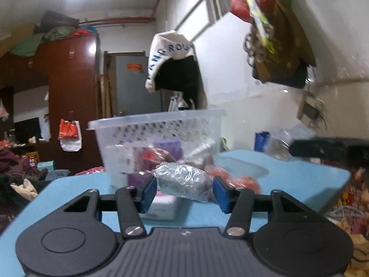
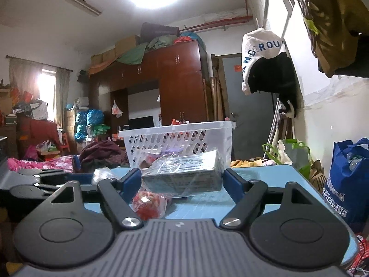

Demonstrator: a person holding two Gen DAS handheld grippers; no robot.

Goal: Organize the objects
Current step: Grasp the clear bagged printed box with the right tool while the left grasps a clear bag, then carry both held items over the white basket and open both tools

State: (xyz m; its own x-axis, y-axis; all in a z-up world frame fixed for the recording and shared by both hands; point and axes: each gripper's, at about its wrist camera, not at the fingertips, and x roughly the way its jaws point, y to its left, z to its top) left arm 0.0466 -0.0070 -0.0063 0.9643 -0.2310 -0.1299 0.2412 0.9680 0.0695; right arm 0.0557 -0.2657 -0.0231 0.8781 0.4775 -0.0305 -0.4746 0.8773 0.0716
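Nearest the left wrist lens, the left tool [image 1: 183, 190] has its blue pads [image 1: 147, 194] pressed against either side of a crinkled clear-plastic packet [image 1: 182, 181], apparently holding it just above the blue desk [image 1: 299, 180]. A white box [image 1: 162, 206] lies below it at 7 o'clock, and a red-wrapped snack [image 1: 239, 181] at 3 o'clock. The white slotted basket [image 1: 159, 127], already holding a purple box [image 1: 167, 146], stands behind at 12 o'clock.

In the right wrist view, the right tool [image 2: 182, 180] brackets a plastic-wrapped flat box [image 2: 184, 173]; whether its pads truly grip is hard to tell, as the wrap hides the contact. A red packet [image 2: 150, 204] lies under it at 7 o'clock.

To do this well, I judge: raise each packet clear of the basket rim before moving forward, keep the squeeze gentle on slippery film, and release one tool at a time, low inside.
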